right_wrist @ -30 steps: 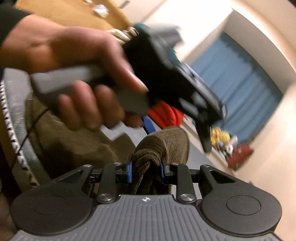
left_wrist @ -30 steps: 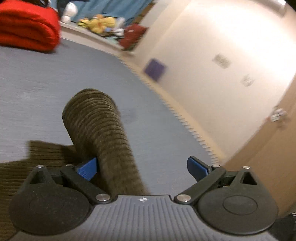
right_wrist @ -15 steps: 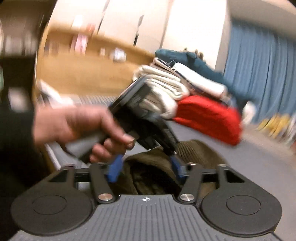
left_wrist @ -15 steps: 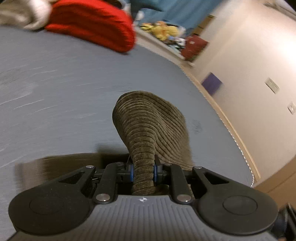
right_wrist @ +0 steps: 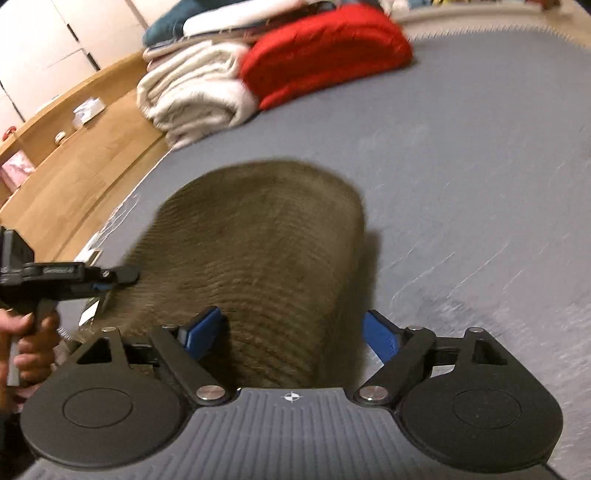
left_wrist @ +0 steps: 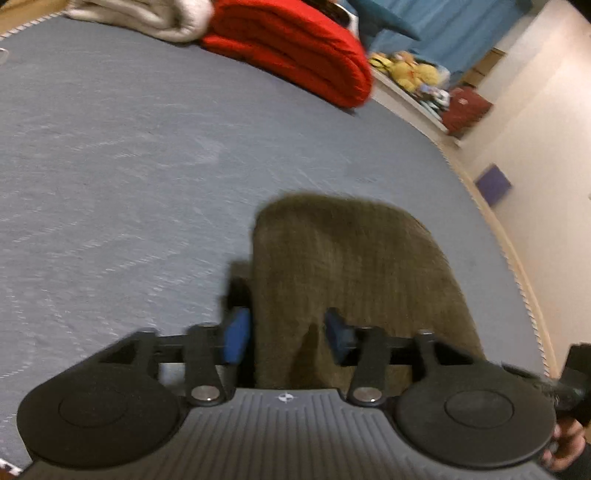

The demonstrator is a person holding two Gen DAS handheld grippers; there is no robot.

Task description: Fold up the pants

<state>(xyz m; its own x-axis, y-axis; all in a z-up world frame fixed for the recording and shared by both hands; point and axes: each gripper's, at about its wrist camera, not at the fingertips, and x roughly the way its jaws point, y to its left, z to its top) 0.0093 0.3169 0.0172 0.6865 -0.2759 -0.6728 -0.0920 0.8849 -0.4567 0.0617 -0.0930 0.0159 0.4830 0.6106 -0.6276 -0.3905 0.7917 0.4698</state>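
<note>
Left wrist: left gripper (left_wrist: 284,338) opening, pads off the pants (left_wrist: 354,266), fold between them on the grey bed (left_wrist: 110,166). Right wrist: right gripper (right_wrist: 291,334) opening wide over the same fold, pads clear; red blanket (right_wrist: 325,48) beyond.

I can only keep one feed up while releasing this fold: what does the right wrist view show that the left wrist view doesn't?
Only the right wrist view: the wooden shelf, the left gripper side-on at the pants' left edge, and the hand holding it.

Only the left wrist view: blue curtains, yellow plush toys and a purple patch on the wall.

Both: the brown corduroy pants between opening jaws on the grey bed, the red blanket and the white blanket. The right gripper also stands open.
</note>
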